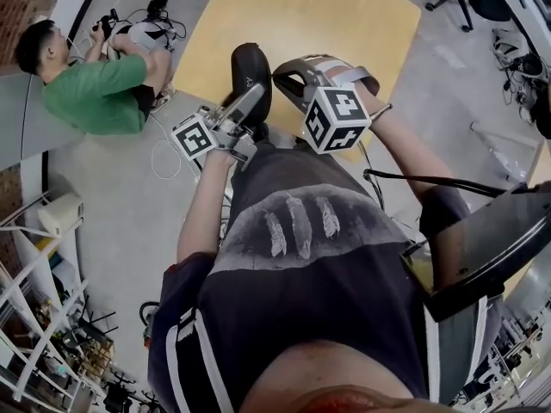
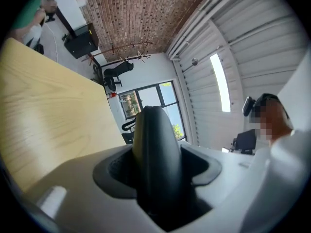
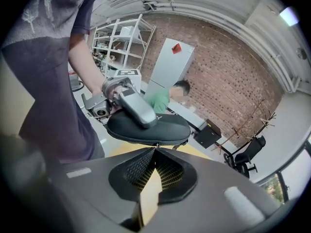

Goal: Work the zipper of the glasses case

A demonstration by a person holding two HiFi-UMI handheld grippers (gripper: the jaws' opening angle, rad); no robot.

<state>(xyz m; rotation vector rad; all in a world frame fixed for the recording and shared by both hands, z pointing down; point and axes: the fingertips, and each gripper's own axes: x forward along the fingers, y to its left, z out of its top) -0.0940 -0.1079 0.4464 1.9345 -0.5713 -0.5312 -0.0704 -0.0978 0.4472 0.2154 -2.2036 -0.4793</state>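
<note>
1. Both forearms reached forward over the yellow table (image 1: 344, 24), and the two grippers were held close together in the air above it.
2. The left gripper (image 1: 248, 101) was clamped on the black glasses case (image 1: 251, 63), with a jaw pressed against each broad side.
3. The right gripper (image 3: 155, 149) had its jaw tips closed together at the case's zipper seam. Whether they pinched the pull was too small to tell.
4. The case's long axis ran outward from the left jaws and crosswise to the right gripper, with the zipper edge facing it.
</note>
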